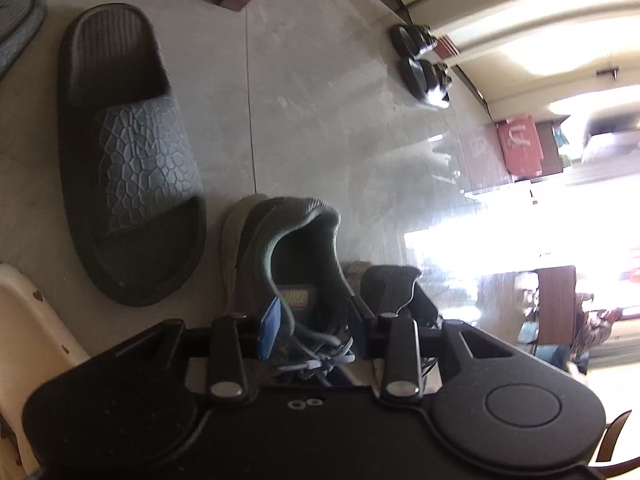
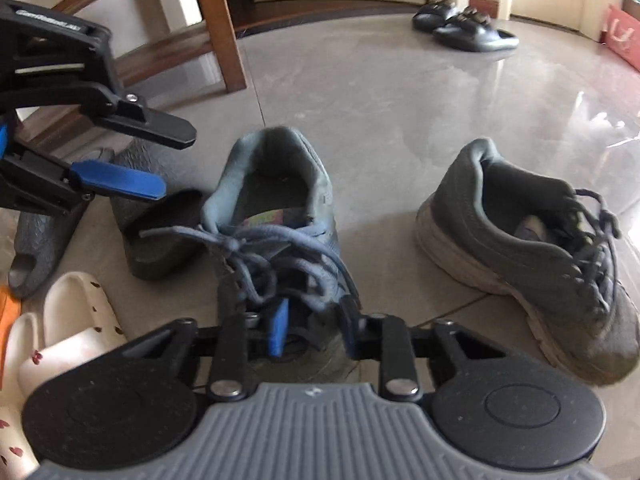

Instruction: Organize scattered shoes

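A grey-blue laced sneaker [image 2: 276, 216] stands on the floor straight ahead, heel away. My right gripper [image 2: 314, 330] is shut on its laced front. Its mate [image 2: 532, 256] lies to the right, apart. My left gripper [image 2: 132, 156] is open and empty in the air at upper left, above a dark textured slide [image 2: 160, 216]. In the left wrist view the left gripper [image 1: 316, 328] hovers over the same sneaker [image 1: 288, 256], jaws apart, with the dark slide [image 1: 132, 160] to its left.
A second grey slide [image 2: 36, 248] and white slippers with small hearts [image 2: 64, 336] lie at the left. A black pair of sandals [image 2: 464, 24] sits far back by a door. A wooden furniture leg [image 2: 218, 24] stands at the back left. Glossy tiled floor [image 2: 400, 120].
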A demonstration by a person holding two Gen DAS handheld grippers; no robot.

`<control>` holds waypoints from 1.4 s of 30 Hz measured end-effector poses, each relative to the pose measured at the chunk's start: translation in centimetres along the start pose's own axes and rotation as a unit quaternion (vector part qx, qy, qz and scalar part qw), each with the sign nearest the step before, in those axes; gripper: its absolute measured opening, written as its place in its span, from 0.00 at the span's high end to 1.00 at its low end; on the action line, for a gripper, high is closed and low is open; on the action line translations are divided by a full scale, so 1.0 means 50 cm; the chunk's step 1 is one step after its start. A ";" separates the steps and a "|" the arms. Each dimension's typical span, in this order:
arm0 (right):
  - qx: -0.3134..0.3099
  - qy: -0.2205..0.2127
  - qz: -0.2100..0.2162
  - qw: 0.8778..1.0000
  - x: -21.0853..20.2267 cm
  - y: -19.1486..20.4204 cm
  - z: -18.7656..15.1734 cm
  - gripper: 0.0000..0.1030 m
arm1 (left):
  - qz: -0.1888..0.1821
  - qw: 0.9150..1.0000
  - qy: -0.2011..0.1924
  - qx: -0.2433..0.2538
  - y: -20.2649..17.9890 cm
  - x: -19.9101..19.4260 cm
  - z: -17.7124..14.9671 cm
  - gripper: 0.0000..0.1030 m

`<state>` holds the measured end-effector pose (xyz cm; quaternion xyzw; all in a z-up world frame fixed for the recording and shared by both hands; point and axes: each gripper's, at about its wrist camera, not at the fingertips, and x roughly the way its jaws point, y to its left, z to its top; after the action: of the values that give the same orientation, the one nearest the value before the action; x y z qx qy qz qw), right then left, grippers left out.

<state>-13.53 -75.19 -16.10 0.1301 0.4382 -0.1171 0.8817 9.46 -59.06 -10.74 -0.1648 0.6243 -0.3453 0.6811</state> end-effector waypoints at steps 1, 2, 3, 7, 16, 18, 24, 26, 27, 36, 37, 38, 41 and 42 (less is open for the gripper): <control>-0.009 0.003 0.003 1.000 0.001 -0.006 0.000 0.84 | 0.004 1.000 0.002 0.010 -0.003 0.006 0.001 0.65; -0.018 0.006 0.005 1.000 0.002 -0.013 -0.001 0.86 | 0.007 1.000 0.003 0.019 -0.003 0.007 0.001 0.65; -0.025 0.009 0.004 1.000 -0.001 -0.021 -0.002 0.87 | 0.008 1.000 0.003 0.024 0.000 0.003 -0.002 0.65; -0.078 0.021 -0.032 0.996 -0.020 -0.043 -0.006 0.90 | 0.008 0.999 0.008 0.030 0.006 -0.008 -0.011 0.65; -0.148 0.073 -0.093 0.982 -0.083 -0.064 -0.054 0.89 | -0.004 0.996 0.029 0.087 -0.015 -0.009 -0.035 0.65; -0.147 0.078 -0.112 0.980 -0.092 -0.070 -0.062 0.88 | -0.004 0.995 0.034 0.097 -0.015 -0.015 -0.045 0.64; -0.106 0.047 -0.119 0.986 -0.153 -0.068 -0.055 0.72 | -0.007 0.993 0.055 0.104 -0.015 -0.008 -0.058 0.64; -0.095 0.020 -0.117 0.988 -0.181 -0.067 -0.036 0.46 | -0.005 0.993 0.057 0.105 -0.014 -0.007 -0.062 0.64; -0.094 0.000 -0.117 0.989 -0.194 -0.069 -0.021 0.46 | -0.004 0.993 0.058 0.105 -0.014 -0.007 -0.063 0.64; -0.214 0.077 -0.094 0.969 -0.068 -0.077 0.093 0.37 | -0.005 0.992 0.062 0.111 -0.022 -0.021 -0.073 0.64; -0.231 0.096 -0.088 0.964 -0.048 -0.074 0.097 0.36 | -0.003 0.992 0.059 0.111 -0.021 -0.024 -0.072 0.64; -0.249 0.120 -0.076 0.958 -0.024 -0.070 0.100 0.30 | -0.002 0.992 0.057 0.110 -0.019 -0.027 -0.072 0.64; -0.281 0.139 -0.071 0.947 0.003 -0.067 0.104 0.28 | 0.002 0.993 0.056 0.104 -0.014 -0.031 -0.073 0.64; -0.290 0.153 -0.077 0.942 0.019 -0.073 0.106 0.28 | 0.002 0.993 0.057 0.101 -0.012 -0.031 -0.073 0.64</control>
<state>-10.20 -80.49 -14.24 -0.1489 0.5915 -0.0313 0.7918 5.80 -57.67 -9.82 -0.0737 0.6244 -0.4138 0.6584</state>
